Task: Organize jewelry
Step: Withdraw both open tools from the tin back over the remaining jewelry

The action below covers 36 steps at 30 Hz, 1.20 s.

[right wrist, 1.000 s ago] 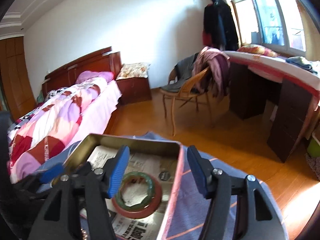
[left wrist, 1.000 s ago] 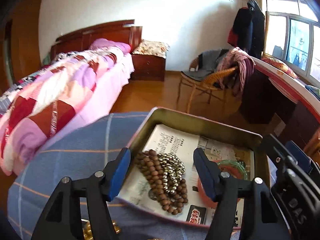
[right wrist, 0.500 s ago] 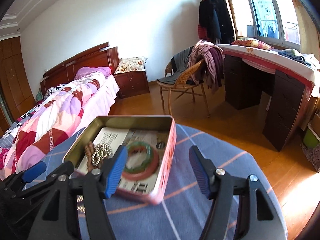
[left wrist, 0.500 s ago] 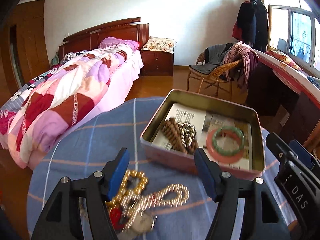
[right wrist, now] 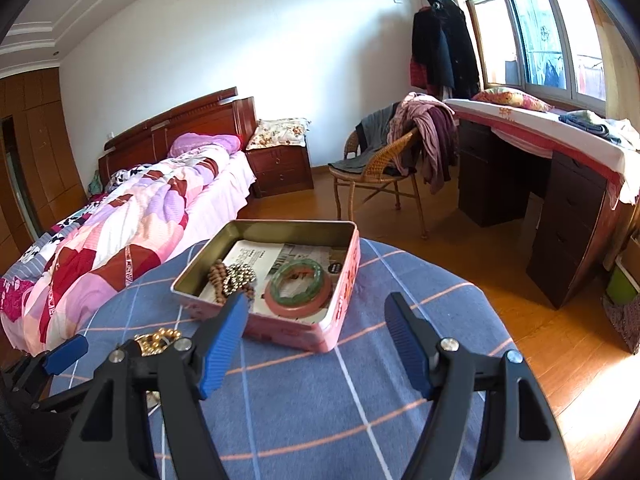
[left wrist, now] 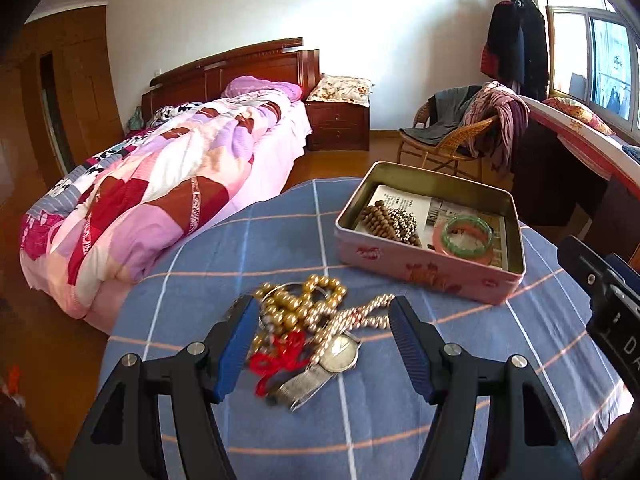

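Both tools are built alike: the left gripper [left wrist: 322,346] and right gripper [right wrist: 314,344] have black angular plastic arms, silver round screw heads at the joints, and ribbed blue finger pads [left wrist: 234,350].

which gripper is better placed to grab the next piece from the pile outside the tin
Left. The left gripper is open with the jewelry pile between its fingers. The right gripper, jaws opening and empty, faces the pink tin, with the pile off to its left.
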### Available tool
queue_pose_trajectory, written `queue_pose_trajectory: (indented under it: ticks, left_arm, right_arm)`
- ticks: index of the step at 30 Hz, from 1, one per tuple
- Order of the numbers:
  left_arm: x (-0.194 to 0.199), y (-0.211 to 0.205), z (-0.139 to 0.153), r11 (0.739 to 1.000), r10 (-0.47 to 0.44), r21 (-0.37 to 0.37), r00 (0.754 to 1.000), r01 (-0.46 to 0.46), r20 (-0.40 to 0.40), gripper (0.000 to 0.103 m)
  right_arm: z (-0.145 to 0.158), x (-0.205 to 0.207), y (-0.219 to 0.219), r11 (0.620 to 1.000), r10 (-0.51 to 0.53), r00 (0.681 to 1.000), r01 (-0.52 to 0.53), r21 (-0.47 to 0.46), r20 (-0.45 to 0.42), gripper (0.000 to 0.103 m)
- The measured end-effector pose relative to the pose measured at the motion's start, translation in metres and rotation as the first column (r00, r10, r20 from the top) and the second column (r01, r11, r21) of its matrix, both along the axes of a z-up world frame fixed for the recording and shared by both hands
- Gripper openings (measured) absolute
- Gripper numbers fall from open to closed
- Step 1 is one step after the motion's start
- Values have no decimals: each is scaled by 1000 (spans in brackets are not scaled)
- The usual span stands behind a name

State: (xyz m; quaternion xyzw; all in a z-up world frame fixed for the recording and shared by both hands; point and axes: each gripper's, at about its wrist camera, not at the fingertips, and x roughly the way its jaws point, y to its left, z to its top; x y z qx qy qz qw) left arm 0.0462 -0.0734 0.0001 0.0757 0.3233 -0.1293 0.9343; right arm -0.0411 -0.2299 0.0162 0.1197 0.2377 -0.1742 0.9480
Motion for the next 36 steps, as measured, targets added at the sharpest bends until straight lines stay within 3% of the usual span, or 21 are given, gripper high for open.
queue_pose_trajectory:
  ticks: [21, 36]
  left_arm:
    - [-41, 40, 6, 996, 76, 37, 995, -78, 58, 80]
    - [-55, 70, 10, 993, 116, 25, 991, -118, 73, 80]
  right_arm:
    - [8, -29, 34, 997, 67, 998, -66, -43, 17, 74]
    - [13, -37, 56, 992, 110, 994, -109, -64, 27, 75]
